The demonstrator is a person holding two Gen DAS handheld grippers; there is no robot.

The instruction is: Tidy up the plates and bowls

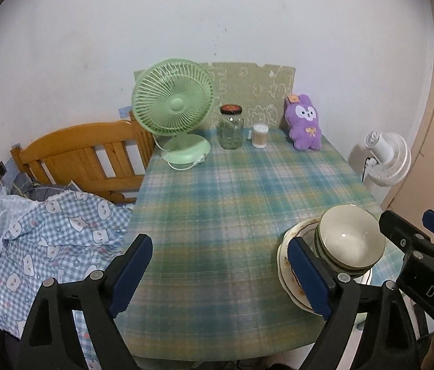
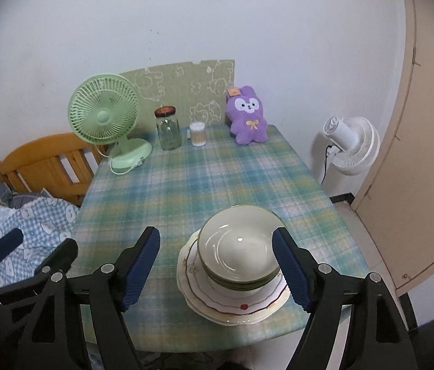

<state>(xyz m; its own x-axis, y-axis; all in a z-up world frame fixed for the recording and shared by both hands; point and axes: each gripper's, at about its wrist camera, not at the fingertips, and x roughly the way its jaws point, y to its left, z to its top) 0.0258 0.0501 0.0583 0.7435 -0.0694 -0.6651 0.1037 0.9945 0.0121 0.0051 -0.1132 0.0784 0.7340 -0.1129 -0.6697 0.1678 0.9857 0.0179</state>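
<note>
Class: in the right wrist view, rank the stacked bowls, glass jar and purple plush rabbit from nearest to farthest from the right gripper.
1. Stacked bowls, between the right gripper fingers' lines, on plates.
2. Glass jar, far edge, left of centre.
3. Purple plush rabbit, far right corner.

bowls [image 2: 238, 248] stacked on plates [image 2: 232, 303], near the table's [image 2: 186, 185] front edge.

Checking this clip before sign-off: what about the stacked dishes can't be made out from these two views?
- Count of the green-rimmed ceramic bowls: right wrist view shows only stacked rims; the top bowl hides the rest.
- Count of the white scalloped plates beneath: bowls cover them.
- Plates' near side, left wrist view: hidden behind a blue pad of the open left gripper.
- Glass jar's contents: too small.
</note>
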